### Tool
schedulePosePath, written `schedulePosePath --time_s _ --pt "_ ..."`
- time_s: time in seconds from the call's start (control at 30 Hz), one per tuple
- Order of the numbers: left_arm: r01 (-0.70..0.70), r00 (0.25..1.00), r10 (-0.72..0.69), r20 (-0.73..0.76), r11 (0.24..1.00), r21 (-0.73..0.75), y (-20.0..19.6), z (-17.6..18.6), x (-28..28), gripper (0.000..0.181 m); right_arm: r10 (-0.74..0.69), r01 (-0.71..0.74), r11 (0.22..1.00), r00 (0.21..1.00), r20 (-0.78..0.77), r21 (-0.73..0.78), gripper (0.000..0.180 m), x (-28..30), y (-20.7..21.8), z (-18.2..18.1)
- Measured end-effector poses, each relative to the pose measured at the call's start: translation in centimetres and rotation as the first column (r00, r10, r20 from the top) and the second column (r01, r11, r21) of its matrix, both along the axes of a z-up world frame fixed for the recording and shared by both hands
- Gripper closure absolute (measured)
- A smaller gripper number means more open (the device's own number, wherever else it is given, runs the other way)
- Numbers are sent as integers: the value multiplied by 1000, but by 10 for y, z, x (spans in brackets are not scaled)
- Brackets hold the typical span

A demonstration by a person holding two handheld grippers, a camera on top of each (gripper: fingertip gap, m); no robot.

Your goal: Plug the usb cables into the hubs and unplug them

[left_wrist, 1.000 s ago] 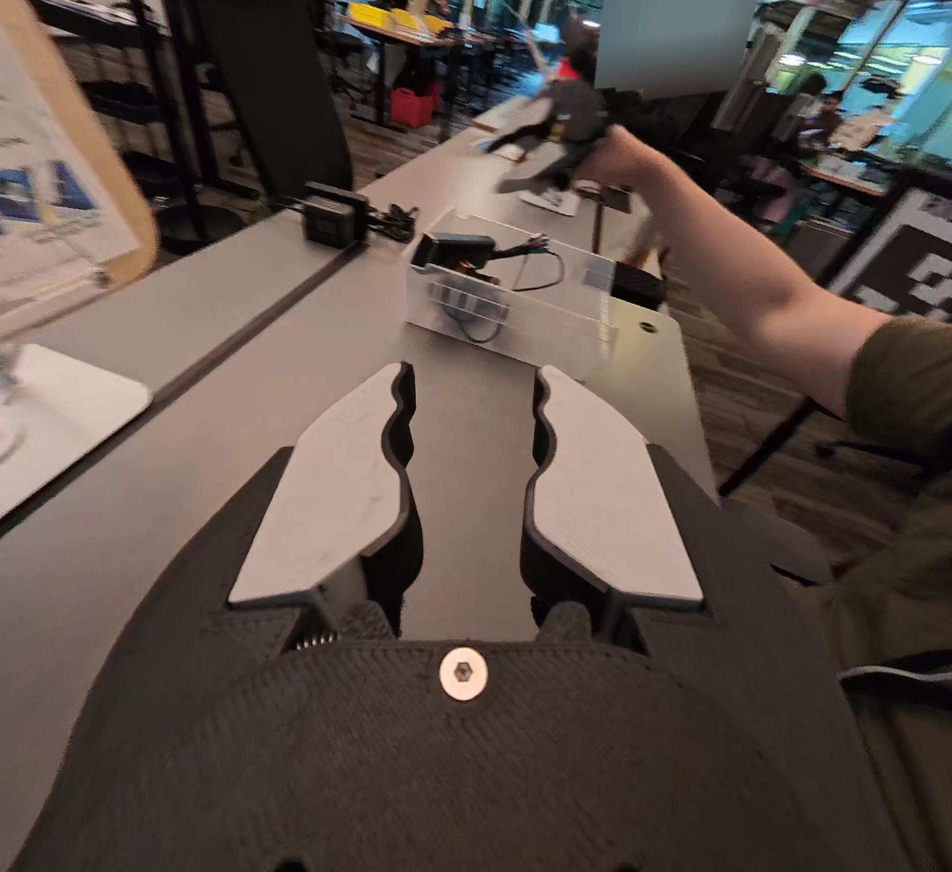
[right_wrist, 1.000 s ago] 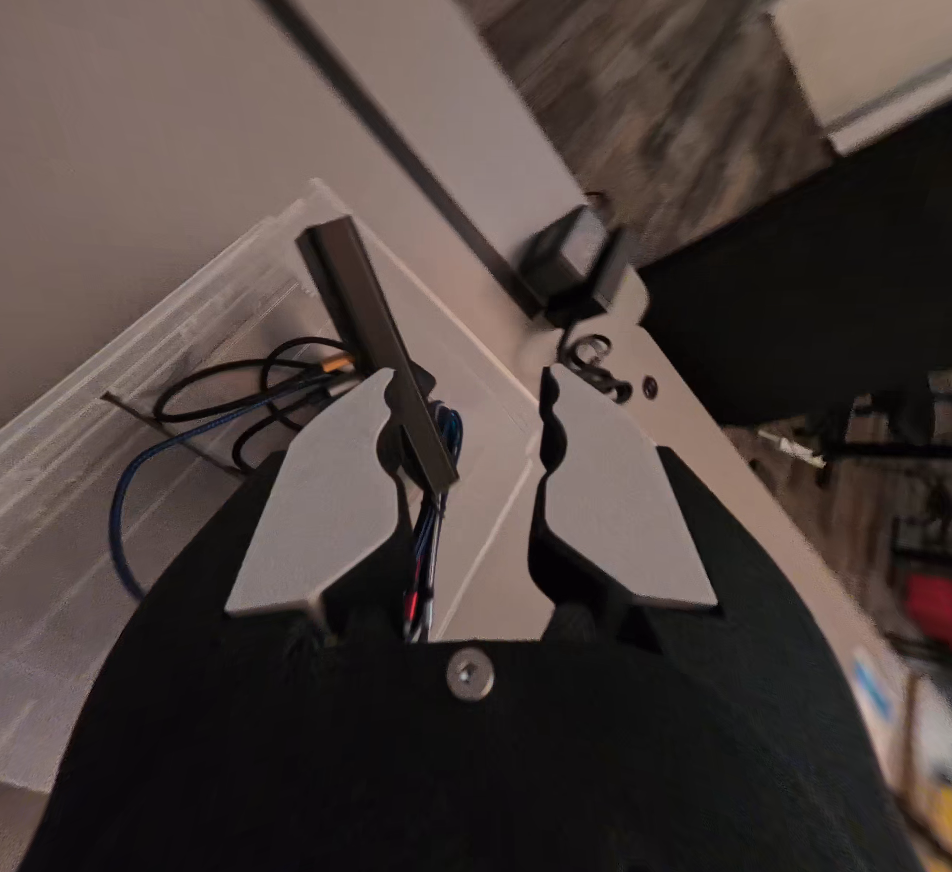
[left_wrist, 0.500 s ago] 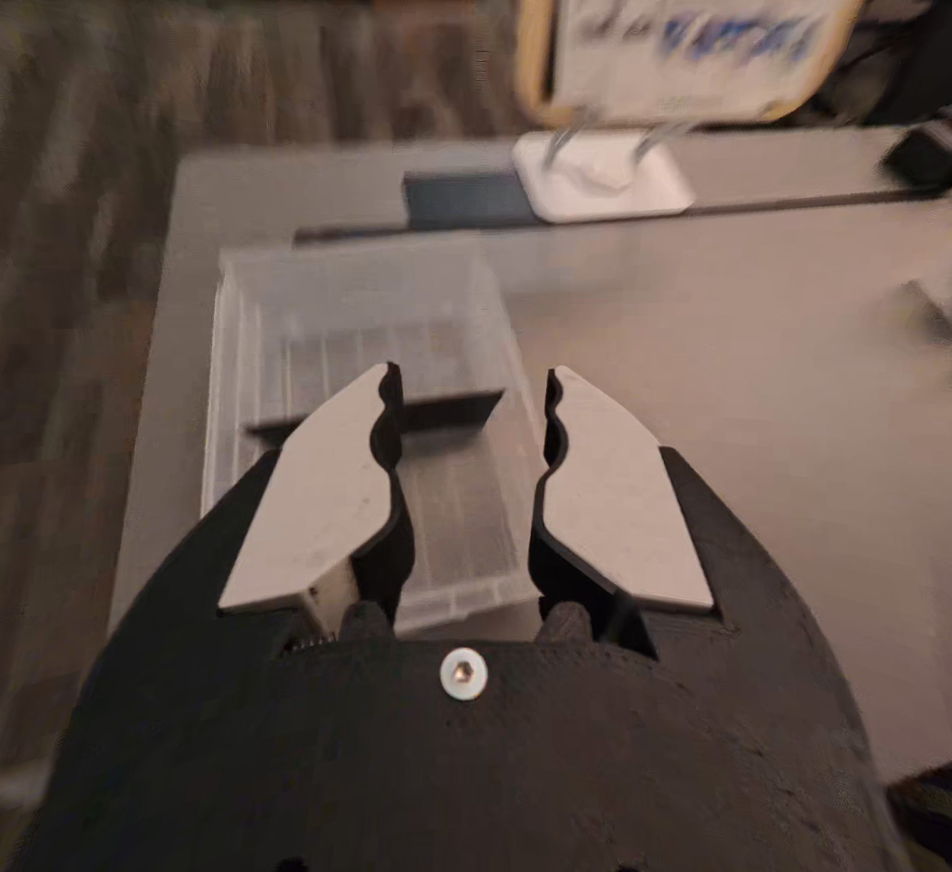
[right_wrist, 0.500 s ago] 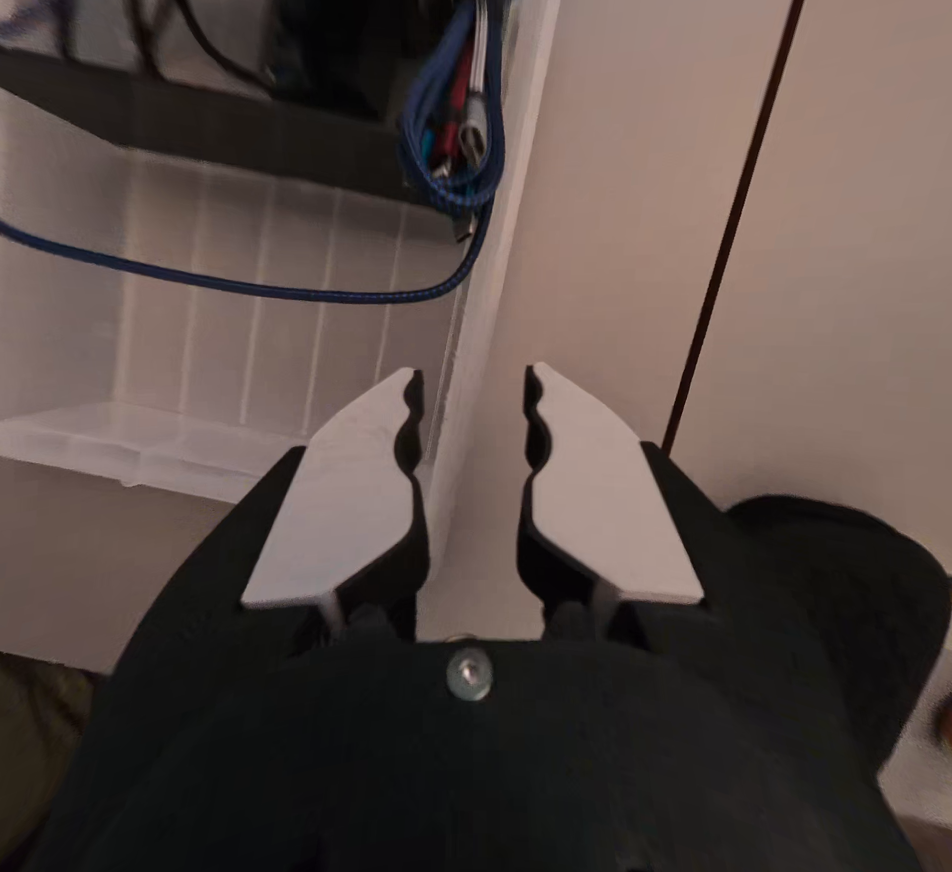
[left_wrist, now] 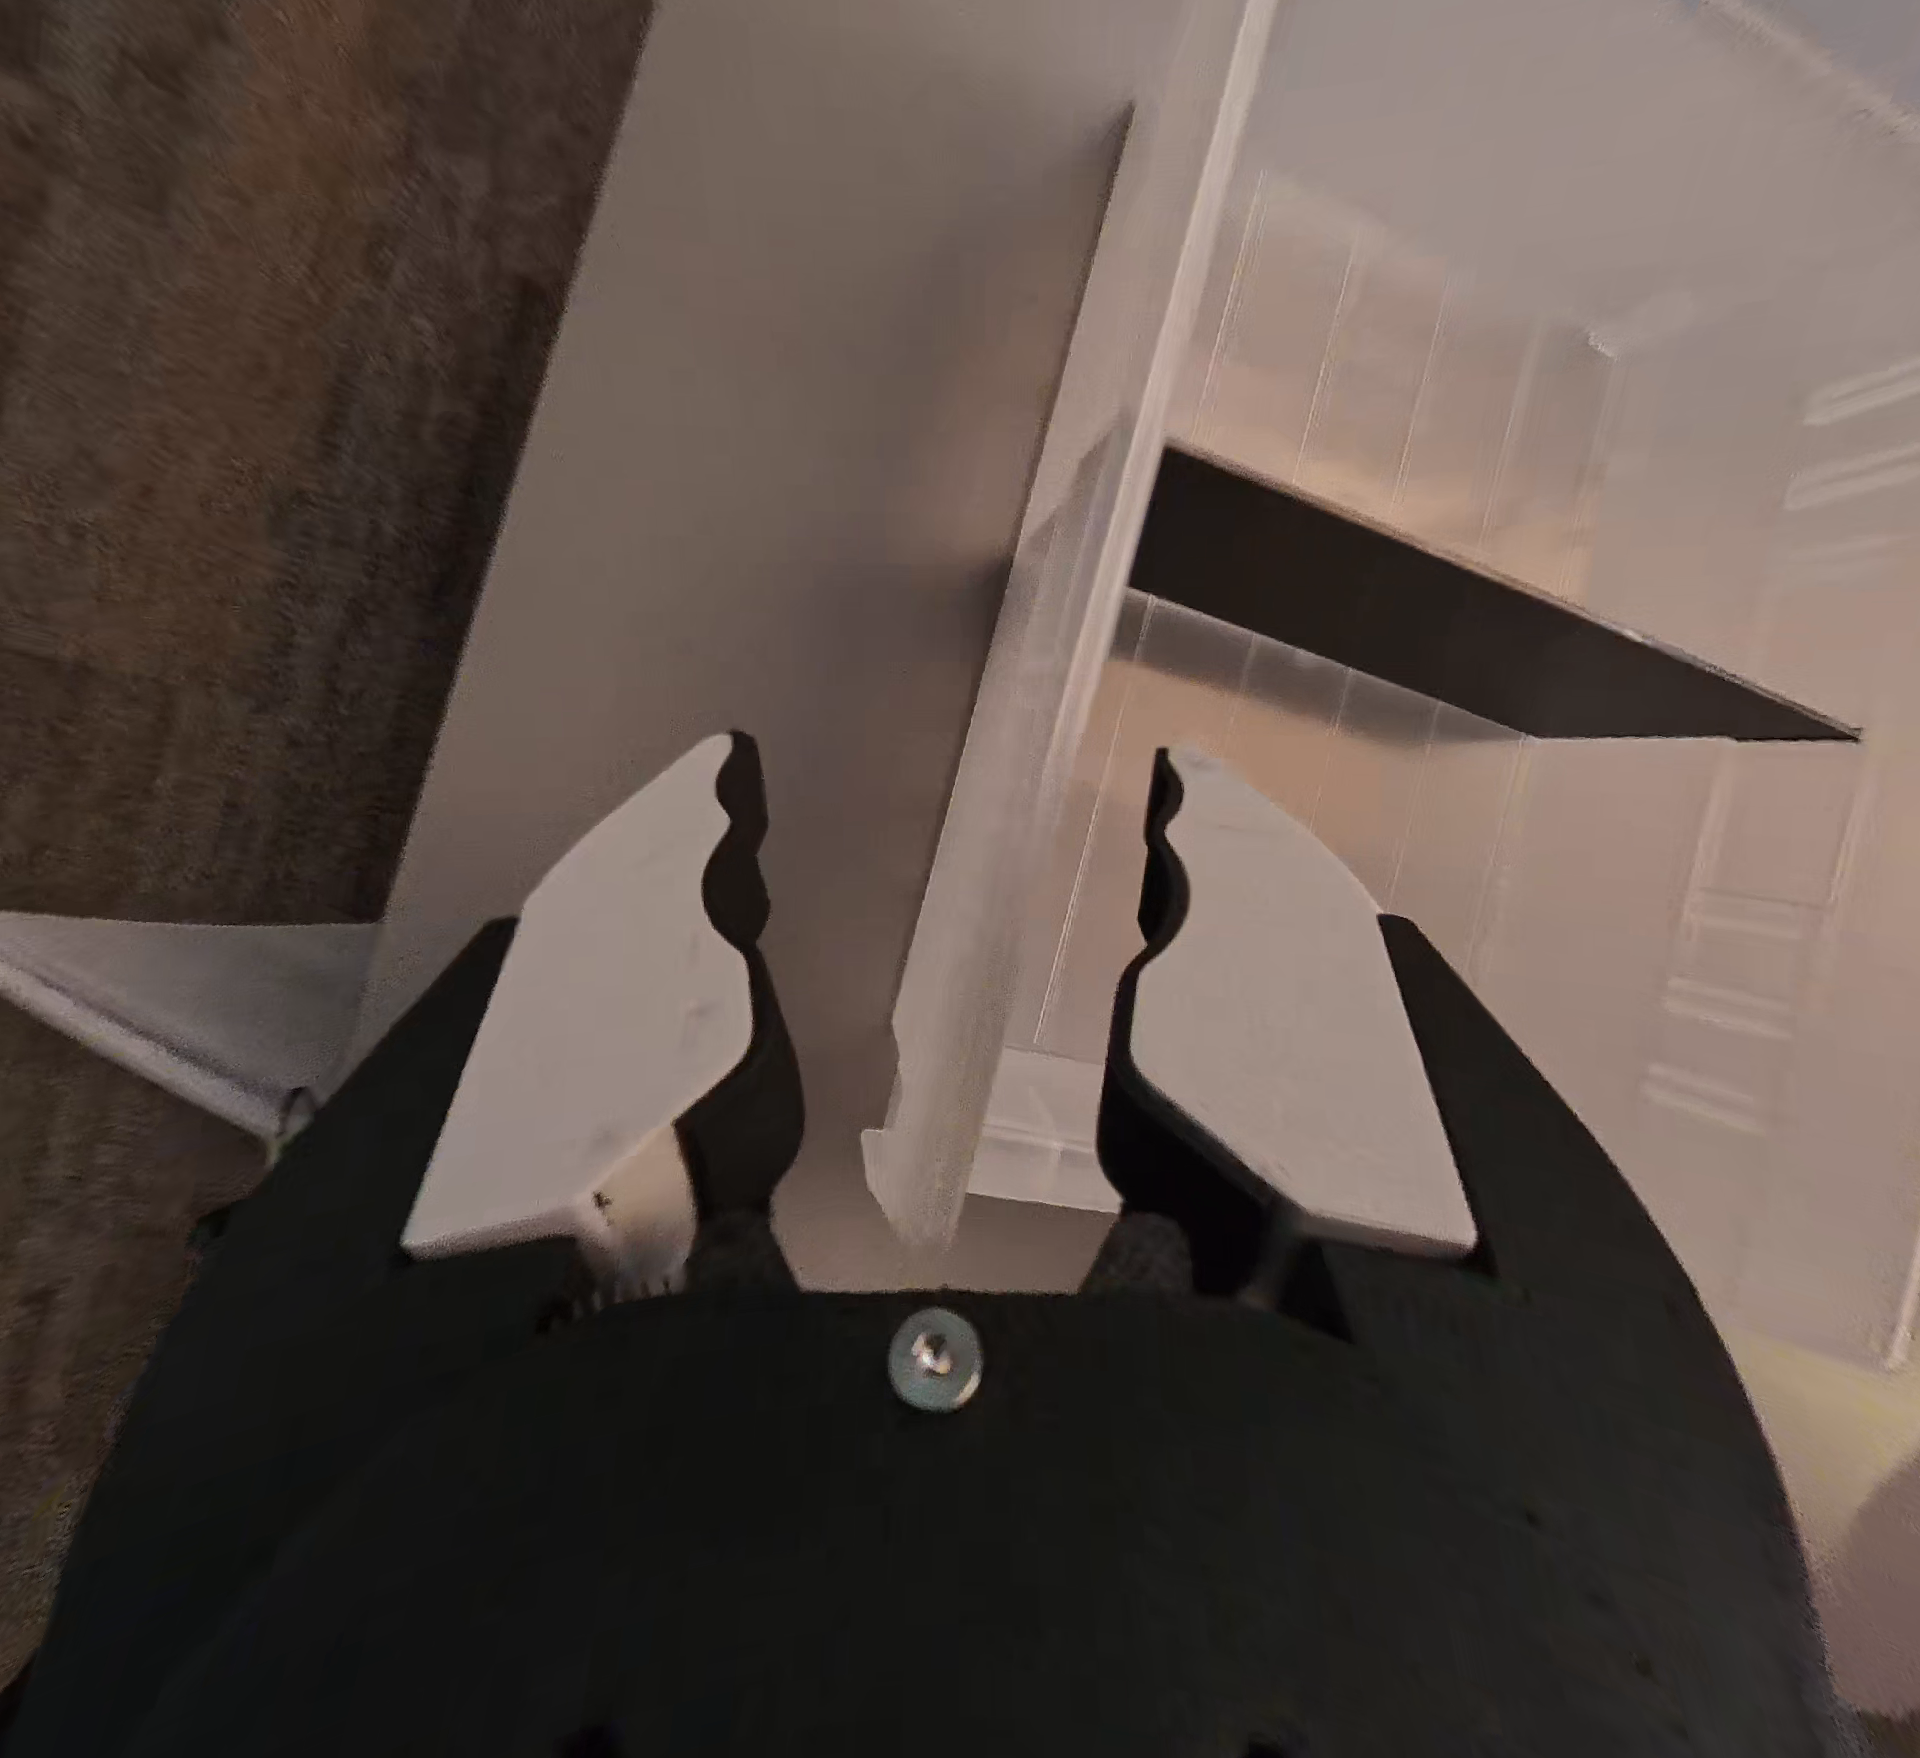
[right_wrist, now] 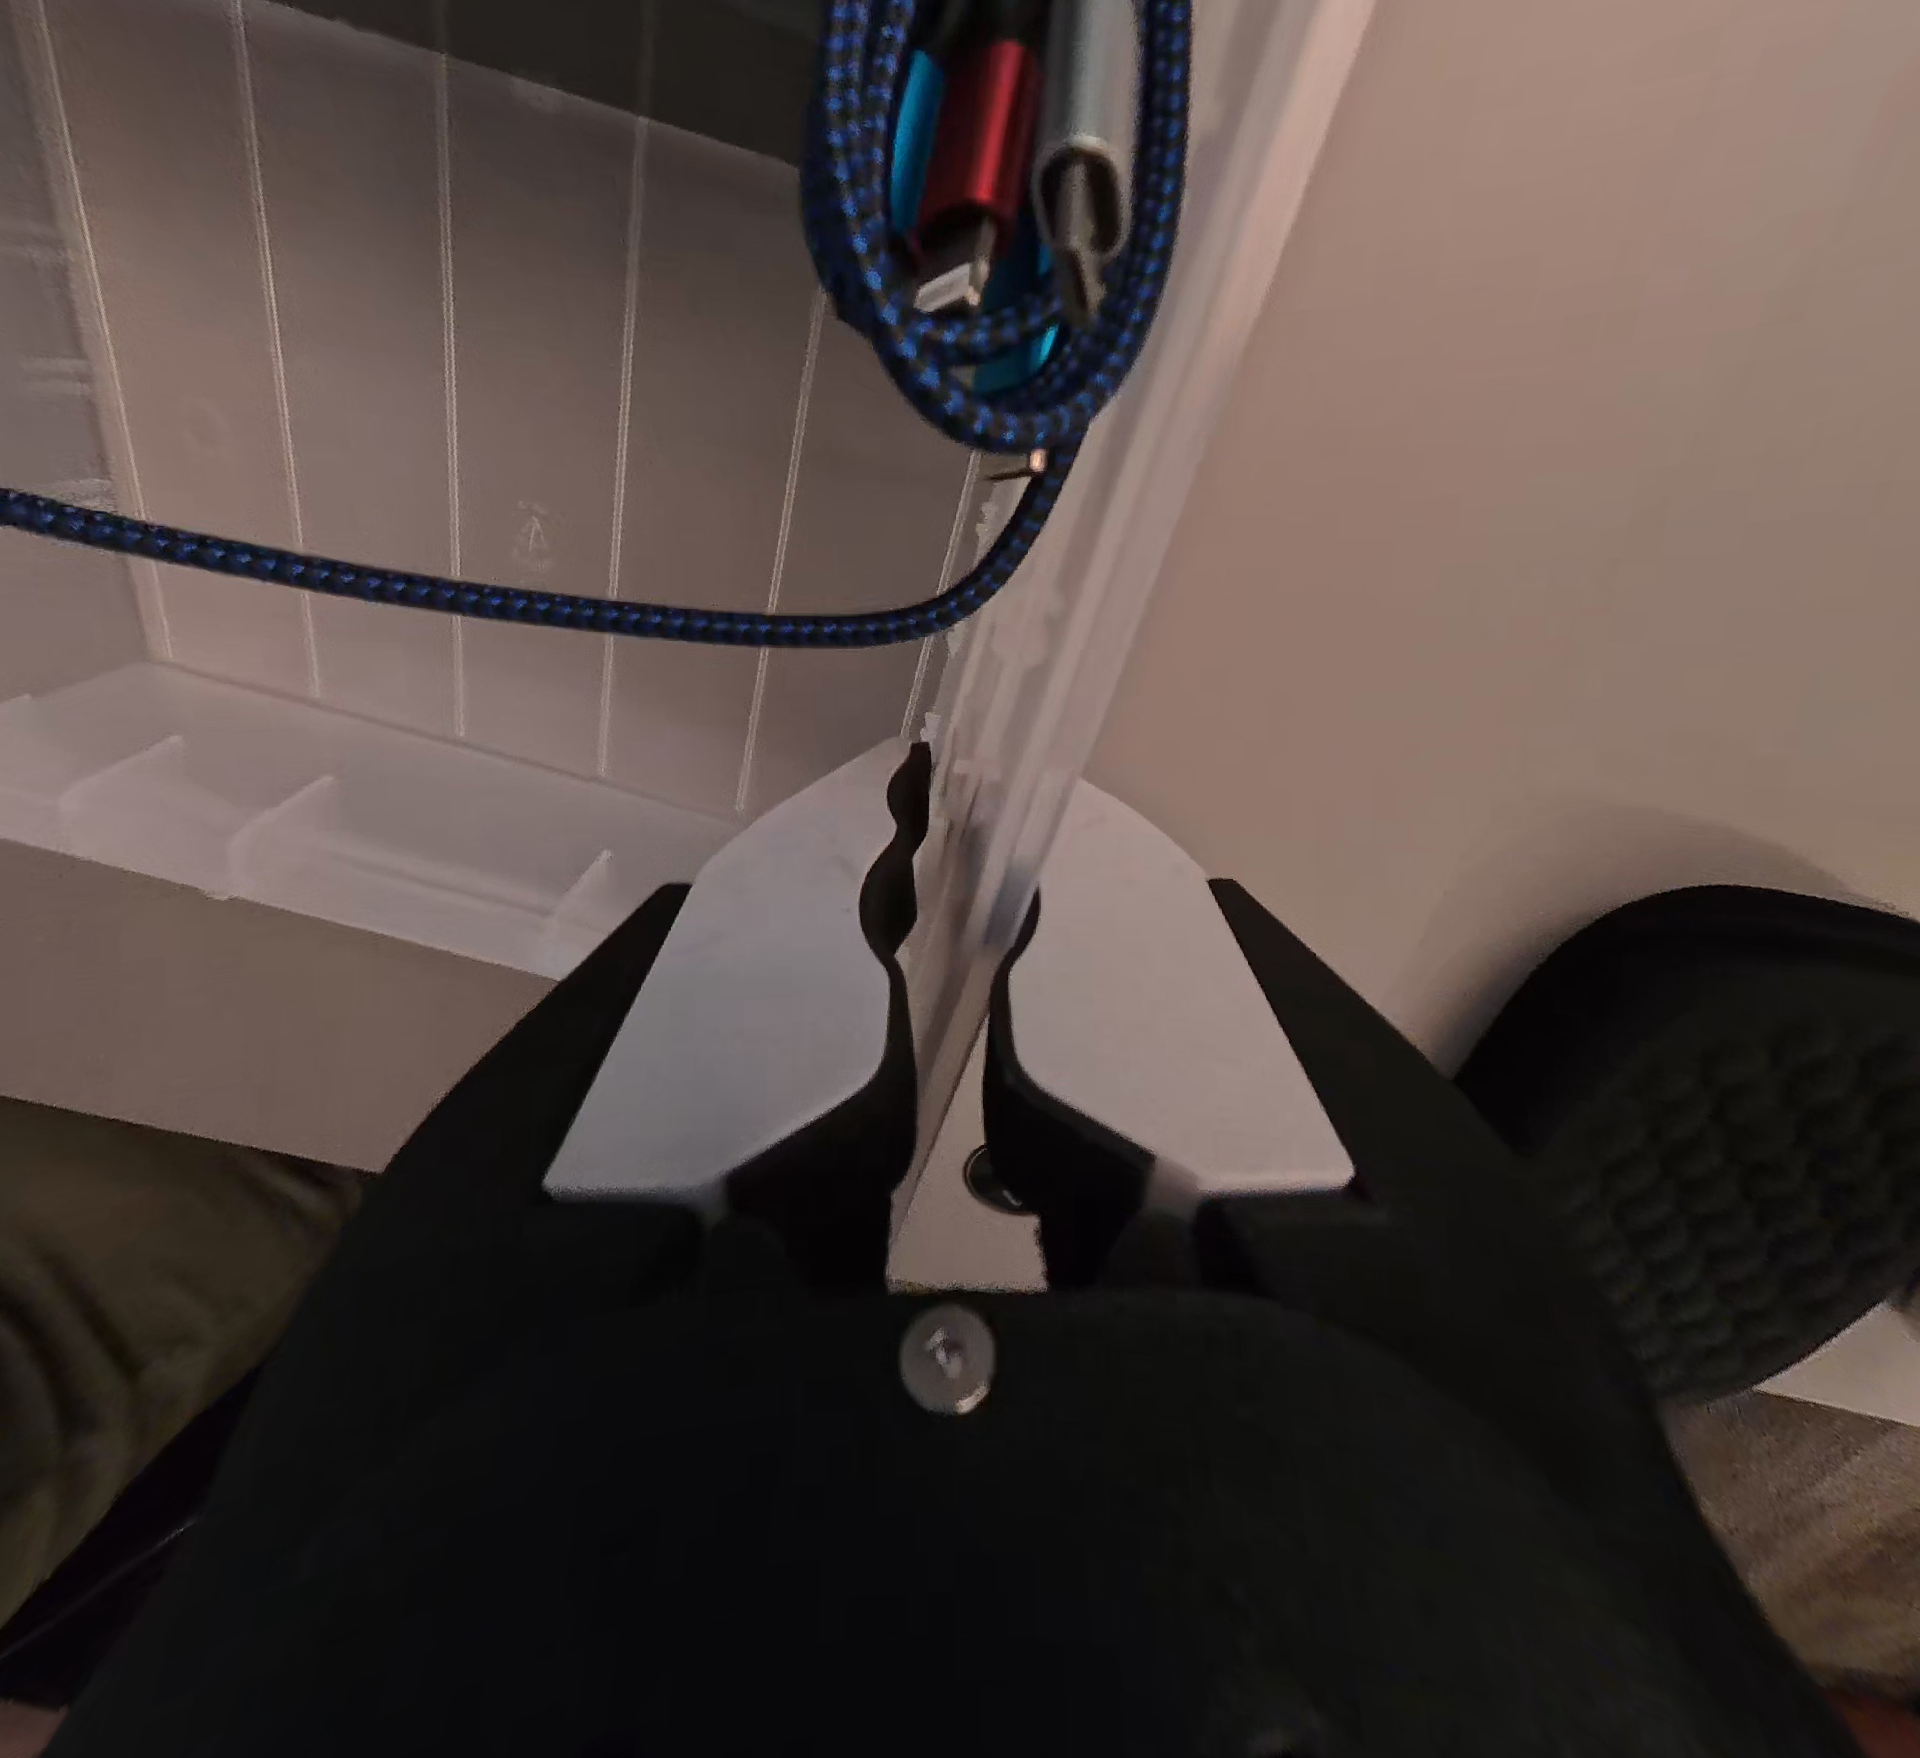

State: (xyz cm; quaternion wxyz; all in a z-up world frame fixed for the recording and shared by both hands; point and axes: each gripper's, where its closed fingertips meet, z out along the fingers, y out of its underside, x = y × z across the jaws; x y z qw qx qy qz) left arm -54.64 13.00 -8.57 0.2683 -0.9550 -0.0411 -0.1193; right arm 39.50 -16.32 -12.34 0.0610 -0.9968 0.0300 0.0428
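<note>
USB cables (right_wrist: 997, 181), a bundle of blue braided cord with red, light-blue and grey connector shells, lay against the side wall inside a clear plastic bin (right_wrist: 436, 420), with one blue strand (right_wrist: 468, 594) trailing across the bin's ribbed floor. A dark flat bar (left_wrist: 1455, 628), possibly one of the hubs, lay across the bin's floor in the left wrist view; no ports could be made out on it.

Half a second before, the right hand-held gripper (right_wrist: 961, 835) had its fingers apart astride the bin's wall. Now its fingers had come together and clamped on that wall, just short of the cable bundle. The left hand-held gripper (left_wrist: 951, 763), which a moment earlier had looked down on the bin from farther off, had dropped in close, and its fingers stood apart with the bin's near corner and wall (left_wrist: 1039, 773) between them, not yet touching either pad.

The bin sat on the grey bench (left_wrist: 831, 358) near its edge, wood-look floor (left_wrist: 260, 306) beyond. A black chair seat (right_wrist: 1714, 1137) showed past the bench in the right wrist view.

Judging by this, nothing had been plugged yet: the grippers seemed to be taking hold of the bin itself, probably to shift or steady it before any cable was picked.
</note>
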Motion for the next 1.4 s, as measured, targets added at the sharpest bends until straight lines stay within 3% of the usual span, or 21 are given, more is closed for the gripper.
schedulePosePath --time_s 0.07,0.1,0.13,0.17,0.33,0.57,0.93,1.13,1.2,1.3,1.37,1.4 --pt "46 996 -42 83 998 -47 -4 -10 12 133 21 -21 1000 1000 3 -17 171 -6 -2 0" --pt "89 988 -79 133 994 -71 -7 -12 22 158 18 -18 1000 1000 4 -21 171 -9 -3 0" --pt "109 988 -97 118 989 -100 -10 -16 25 158 9 -9 1000 1000 1 -23 171 -12 -3 0" --pt "141 988 -131 82 983 -121 -13 -19 27 170 5 -5 1000 1000 -1 -23 171 -15 -3 0" --pt "347 937 -347 40 911 -225 -24 -21 72 168 -17 17 1000 1000 0 -16 171 -30 -3 0" --pt "478 796 -582 -164 772 -419 -23 -27 145 165 7 -7 1000 1000 3 5 169 -65 10 0" --pt "558 573 -776 -263 605 -569 -62 -29 259 156 123 -123 992 992 16 27 164 -156 51 1" --pt "632 461 -849 -257 518 -577 -88 -20 284 137 192 -194 981 975 109 6 148 -188 64 6" --pt "663 442 -862 -249 501 -556 -96 -10 285 130 143 -161 984 966 216 71 140 -185 71 29" --pt "716 439 -861 -256 507 -480 -103 12 283 133 43 -178 942 905 422 285 131 -195 83 98" --pt "752 447 -849 -281 527 -396 -103 30 284 136 46 -300 814 886 460 497 129 -243 103 153" --pt "769 448 -844 -295 532 -356 -104 38 284 140 118 -377 701 898 423 605 128 -285 116 174"
